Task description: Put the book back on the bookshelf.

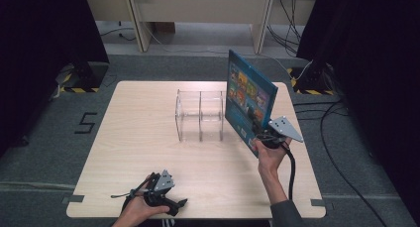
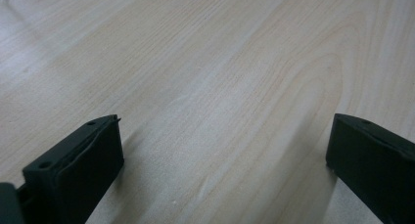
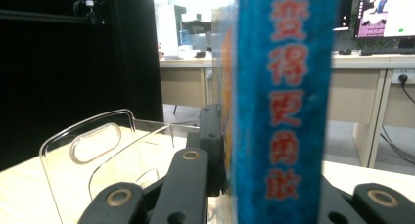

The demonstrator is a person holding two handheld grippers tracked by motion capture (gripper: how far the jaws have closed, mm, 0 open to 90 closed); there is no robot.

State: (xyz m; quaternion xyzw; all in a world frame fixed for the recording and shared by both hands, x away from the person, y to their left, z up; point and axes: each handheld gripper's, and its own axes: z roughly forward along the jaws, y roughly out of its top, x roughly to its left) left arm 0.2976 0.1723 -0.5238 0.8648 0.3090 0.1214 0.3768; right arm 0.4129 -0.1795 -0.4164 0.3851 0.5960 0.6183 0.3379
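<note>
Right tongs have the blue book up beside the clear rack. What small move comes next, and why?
Probably carry the blue book a little left over the clear acrylic rack and line its lower edge up with a slot. The right tongs are shut on it upright, just right of the rack and above the table; the left tongs rest open.

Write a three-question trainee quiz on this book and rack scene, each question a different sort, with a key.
1. True or false: the right gripper is shut on the blue book.
2. The clear rack stands: A) left of the book, B) right of it, C) under it?
3. What lies between the jaws of the left gripper?

Key: 1 true. 2 A. 3 Nothing; they stand open over the bare wooden table.
</note>
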